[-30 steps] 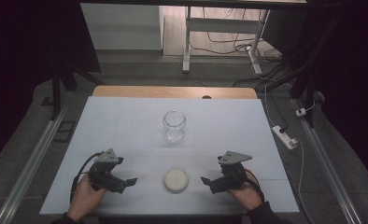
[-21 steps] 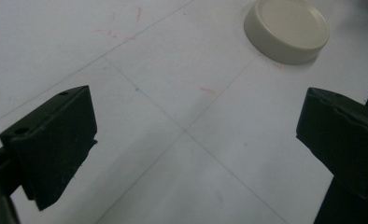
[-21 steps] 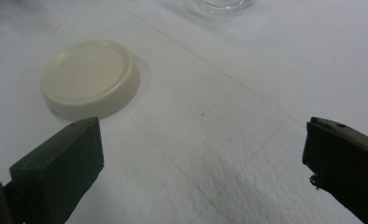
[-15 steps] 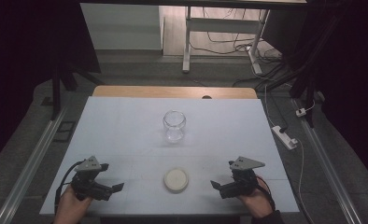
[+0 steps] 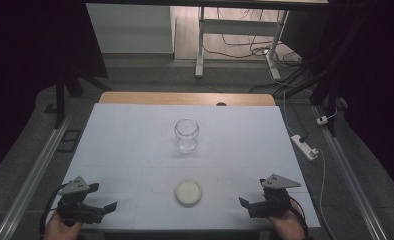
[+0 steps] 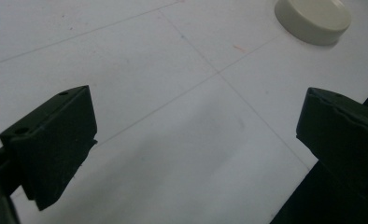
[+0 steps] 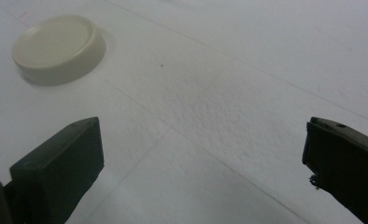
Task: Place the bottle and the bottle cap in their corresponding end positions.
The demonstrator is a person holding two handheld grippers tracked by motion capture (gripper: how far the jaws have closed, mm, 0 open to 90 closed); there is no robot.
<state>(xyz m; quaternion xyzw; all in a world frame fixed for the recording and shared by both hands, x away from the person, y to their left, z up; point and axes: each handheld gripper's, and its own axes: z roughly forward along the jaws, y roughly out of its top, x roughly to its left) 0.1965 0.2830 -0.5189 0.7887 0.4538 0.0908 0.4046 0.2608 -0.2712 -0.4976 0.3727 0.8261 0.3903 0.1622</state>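
- Both claws sit low at the near edge of my white table [image 5: 135,150]: left gripper [image 5: 107,206] at the near-left corner, right gripper [image 5: 245,204] at the near-right.
- Each has its jaws spread wide, nothing between them but bare table.
- I see the cream lid [image 5: 188,192] lying flat between the two, apart from both.
- Farther back, the empty glass jar [image 5: 186,135] stands upright mid-table.
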